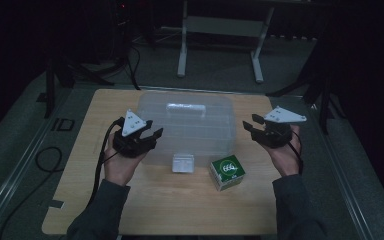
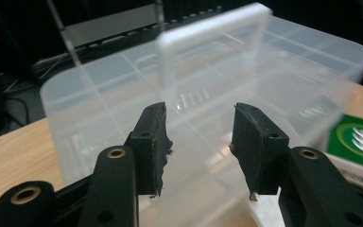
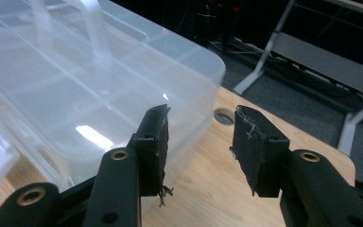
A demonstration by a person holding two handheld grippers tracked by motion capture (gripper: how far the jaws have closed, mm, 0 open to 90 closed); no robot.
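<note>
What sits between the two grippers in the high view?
The clear plastic box with its handle fills the stretch between the left gripper and right gripper, per the high view.

A light wooden table point(image 1: 180, 210) with rounded corners fills the middle of the high view. A clear plastic storage box point(image 1: 185, 122) with a white handle rests on it at the centre, toward the upper edge. Just below the box lie a small white packet point(image 1: 183, 163) and, to its right, a green-and-white carton point(image 1: 226, 172).

Small white item point(image 1: 183, 163) — label perhaps unreadable, blurred.
</note>
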